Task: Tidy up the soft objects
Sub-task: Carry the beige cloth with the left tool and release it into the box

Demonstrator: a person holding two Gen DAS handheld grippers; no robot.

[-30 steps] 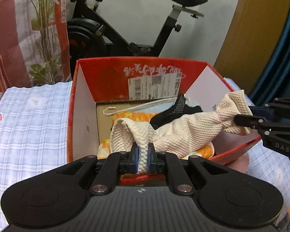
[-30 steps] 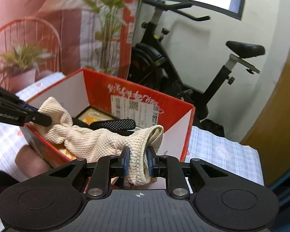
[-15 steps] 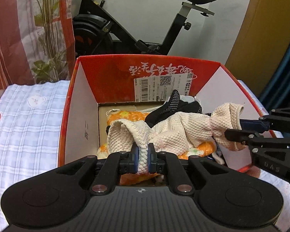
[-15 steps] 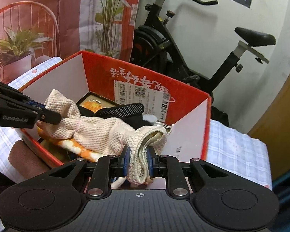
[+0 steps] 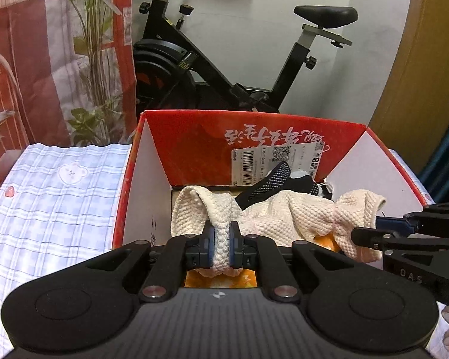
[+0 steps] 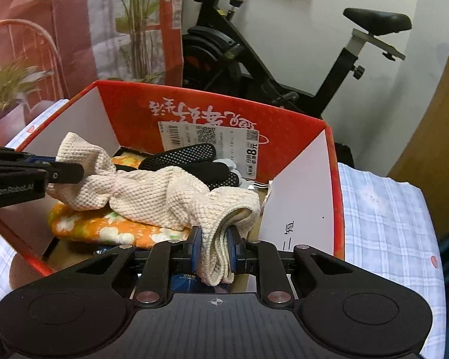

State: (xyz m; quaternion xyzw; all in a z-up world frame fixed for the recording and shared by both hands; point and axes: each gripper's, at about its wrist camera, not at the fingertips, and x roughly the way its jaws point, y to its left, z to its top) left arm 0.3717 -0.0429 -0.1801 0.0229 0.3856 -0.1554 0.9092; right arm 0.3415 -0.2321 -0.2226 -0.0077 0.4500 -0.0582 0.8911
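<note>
1. An exercise bike point(image 5: 224, 68) is standing behind the red box point(image 5: 194, 137), against the white wall, with a leafy plant point(image 5: 95, 59) off to its left.
2. The box is sitting on a blue checked cloth point(image 5: 54, 197), which is showing on both sides of it.
3. Inside the box, an orange floral cloth point(image 6: 104, 224) is lying at the bottom, and a black dotted item point(image 6: 179, 155) is resting toward the far wall, just under the white label point(image 6: 209, 137).
4. The cream towel point(image 5: 284, 218) is stretching across the box from left to right, draping over the orange cloth and partly covering the black item.
5. The left gripper point(image 5: 222, 243) is pinching the towel's left end, jaws nearly closed with a thin fold squeezed between the blue pads.
6. The right gripper point(image 6: 215, 251) is clamping the towel's right end, jaws a little wider apart, a thicker bunch of folds filling the gap.
7. From the right wrist view, the left gripper is reaching in over the near-left rim, and the towel end is bunching at its tips.
8. The box's near wall is sitting just under both grippers.
</note>
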